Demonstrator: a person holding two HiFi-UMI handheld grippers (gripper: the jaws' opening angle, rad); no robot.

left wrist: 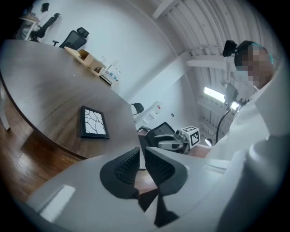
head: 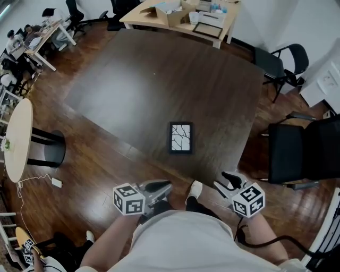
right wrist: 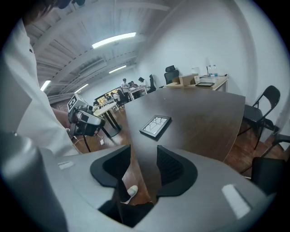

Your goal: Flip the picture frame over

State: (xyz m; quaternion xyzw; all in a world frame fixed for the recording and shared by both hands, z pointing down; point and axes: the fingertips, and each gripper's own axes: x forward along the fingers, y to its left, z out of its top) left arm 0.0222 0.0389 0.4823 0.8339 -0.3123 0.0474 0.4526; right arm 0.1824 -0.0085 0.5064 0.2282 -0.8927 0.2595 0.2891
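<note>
Lying flat, pic frame (head: 180,137) well ahead of L tongs (head: 166,186) (barely apart), R tongs (head: 223,180) (spread).

One picture frame (head: 180,137). Two grippers: left gripper (head: 159,187), right gripper (head: 228,181). Three tables: dark table (head: 159,79), wooden table (head: 139,18), round table (head: 16,138). Two black chairs at right: folding chair (head: 287,58), padded chair (head: 289,154). One cardboard box (head: 167,13). One white shoe (head: 195,188). Far office chairs (head: 74,16): count unclear.
</note>
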